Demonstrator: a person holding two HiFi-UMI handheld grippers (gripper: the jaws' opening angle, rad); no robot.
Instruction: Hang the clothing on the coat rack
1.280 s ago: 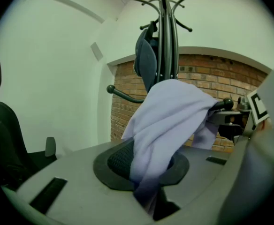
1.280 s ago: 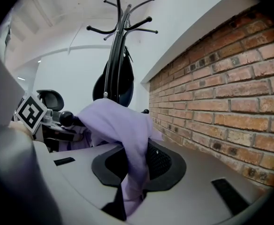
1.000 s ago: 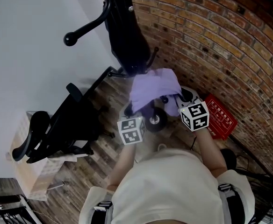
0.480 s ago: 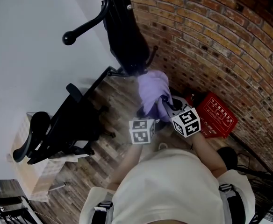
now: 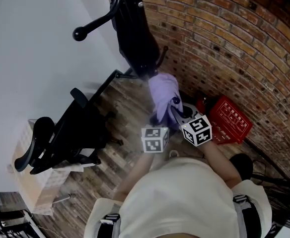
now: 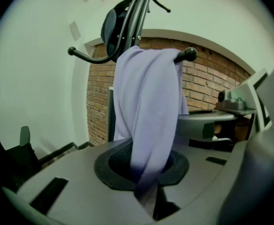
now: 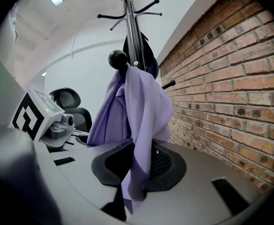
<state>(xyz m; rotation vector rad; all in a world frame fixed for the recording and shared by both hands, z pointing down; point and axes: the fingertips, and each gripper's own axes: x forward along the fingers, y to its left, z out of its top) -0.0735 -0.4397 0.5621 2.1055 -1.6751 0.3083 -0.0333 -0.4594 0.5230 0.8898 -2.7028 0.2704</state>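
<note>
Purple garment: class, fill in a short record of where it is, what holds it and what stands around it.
item: purple garment, draped over a hook
hook: ball-tipped hook on the coat rack
left claw: shut on the garment's hanging end
right claw: shut on the garment's hanging end
surroundings: brick wall, office chair, red box
task state: garment on the rack, not yet released

Brick wall close right; chair left; rack pole ahead.
</note>
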